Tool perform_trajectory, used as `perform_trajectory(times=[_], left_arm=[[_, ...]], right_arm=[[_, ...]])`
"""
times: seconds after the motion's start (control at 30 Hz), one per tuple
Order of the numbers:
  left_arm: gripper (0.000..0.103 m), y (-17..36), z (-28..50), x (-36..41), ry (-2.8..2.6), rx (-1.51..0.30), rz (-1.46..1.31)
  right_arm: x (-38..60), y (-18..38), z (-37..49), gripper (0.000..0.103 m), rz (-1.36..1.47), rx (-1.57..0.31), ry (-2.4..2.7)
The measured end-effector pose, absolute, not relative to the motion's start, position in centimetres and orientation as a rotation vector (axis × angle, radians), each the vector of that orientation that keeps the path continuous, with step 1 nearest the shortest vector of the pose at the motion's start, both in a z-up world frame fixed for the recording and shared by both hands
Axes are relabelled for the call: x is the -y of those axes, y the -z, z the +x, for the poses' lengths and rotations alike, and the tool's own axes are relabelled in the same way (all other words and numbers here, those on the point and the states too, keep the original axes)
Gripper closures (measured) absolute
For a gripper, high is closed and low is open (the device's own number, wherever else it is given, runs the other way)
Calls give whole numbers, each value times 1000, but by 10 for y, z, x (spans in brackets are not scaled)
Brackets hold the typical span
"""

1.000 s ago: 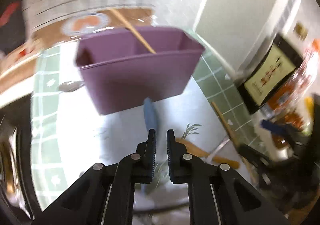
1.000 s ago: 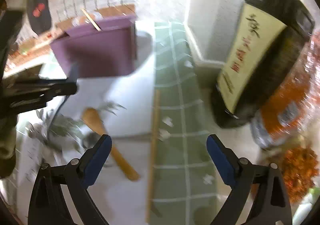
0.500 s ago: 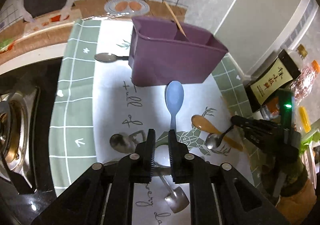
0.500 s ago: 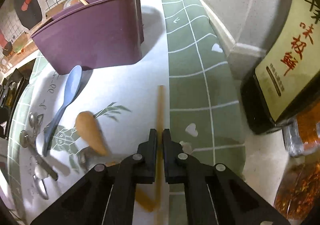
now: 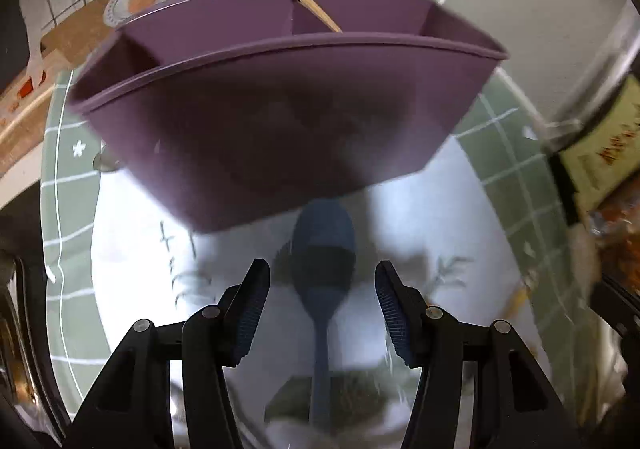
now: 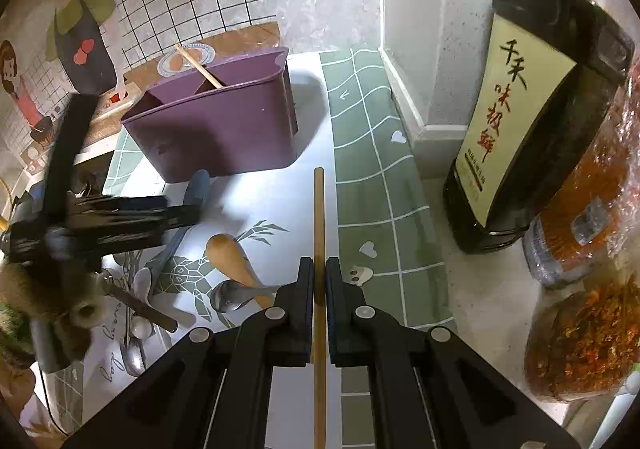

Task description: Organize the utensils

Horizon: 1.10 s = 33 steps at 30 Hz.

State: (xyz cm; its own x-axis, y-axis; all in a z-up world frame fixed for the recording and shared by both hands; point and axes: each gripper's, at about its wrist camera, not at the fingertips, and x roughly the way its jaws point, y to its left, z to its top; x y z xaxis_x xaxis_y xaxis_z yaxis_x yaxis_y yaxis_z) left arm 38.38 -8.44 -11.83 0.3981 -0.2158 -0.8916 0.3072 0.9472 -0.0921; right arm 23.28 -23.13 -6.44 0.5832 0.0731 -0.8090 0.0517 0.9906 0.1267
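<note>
Chopstick pinched between right jaws; blue spoon between parted left jaws

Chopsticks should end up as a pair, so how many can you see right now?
2. One chopstick lies on the mat, clamped in the right gripper. The other chopstick stands tilted in the purple holder. More may be hidden inside the holder.

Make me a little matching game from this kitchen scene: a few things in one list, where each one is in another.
Things:
1. chopstick
2. blue spoon
3. second chopstick
4. sauce bottle

Places:
A. leaning in the purple caddy
B. standing right of the mat
C. clamped in the right tool
D. lying between the open left tool's fingers

Pairs: 1-C, 2-D, 3-A, 4-B
</note>
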Motion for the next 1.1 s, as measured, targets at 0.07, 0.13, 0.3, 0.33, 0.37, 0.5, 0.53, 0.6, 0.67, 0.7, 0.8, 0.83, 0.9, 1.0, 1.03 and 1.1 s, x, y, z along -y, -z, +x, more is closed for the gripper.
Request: perform_trajectory(times=[0.07, 0.13, 0.3, 0.33, 0.37, 0.5, 0.53, 0.6, 0.67, 0.7, 0.8, 0.83, 0.9, 1.0, 1.03, 1.1], left_arm=[[53, 123, 388, 90, 286, -1097, 115], [68, 122, 387, 91, 275, -1069, 139], [68, 101, 364, 78, 303, -1011, 119], [68, 94, 357, 73, 314, -993, 105], [68, 88, 351, 69, 326, -979, 92], [69, 58, 316, 37, 370, -908, -2], [69, 52, 308, 30, 376, -891, -23], [69, 38, 291, 21, 384, -861, -52], [70, 31, 277, 9, 383, -839, -76], [70, 27, 274, 8, 381, -836, -83], [70, 22, 263, -3, 370, -823, -103], [70, 22, 260, -5, 365, -818, -107], [71, 22, 257, -13, 364, -810, -113], [72, 18, 256, -19, 366, -799, -122], [72, 15, 255, -20, 368, -791, -124], [72, 8, 254, -22, 377, -773, -128]], right_arm=[[233, 66, 235, 97, 136, -944, -4], [233, 67, 236, 97, 134, -940, -5], [228, 62, 233, 97, 140, -921, -28], [226, 60, 231, 97, 140, -916, -33], [224, 58, 230, 97, 141, -911, -39], [213, 50, 226, 97, 137, -891, -62], [210, 46, 225, 97, 136, -884, -70], [203, 40, 222, 97, 129, -868, -83], [196, 34, 220, 97, 116, -852, -93], [192, 31, 219, 97, 109, -843, -99], [182, 24, 217, 97, 96, -831, -112], [179, 23, 217, 97, 91, -828, -116], [173, 20, 216, 97, 82, -825, -121], [167, 16, 215, 97, 71, -817, -124], [165, 14, 215, 97, 69, -813, -126], [163, 8, 214, 97, 64, -802, -130]])
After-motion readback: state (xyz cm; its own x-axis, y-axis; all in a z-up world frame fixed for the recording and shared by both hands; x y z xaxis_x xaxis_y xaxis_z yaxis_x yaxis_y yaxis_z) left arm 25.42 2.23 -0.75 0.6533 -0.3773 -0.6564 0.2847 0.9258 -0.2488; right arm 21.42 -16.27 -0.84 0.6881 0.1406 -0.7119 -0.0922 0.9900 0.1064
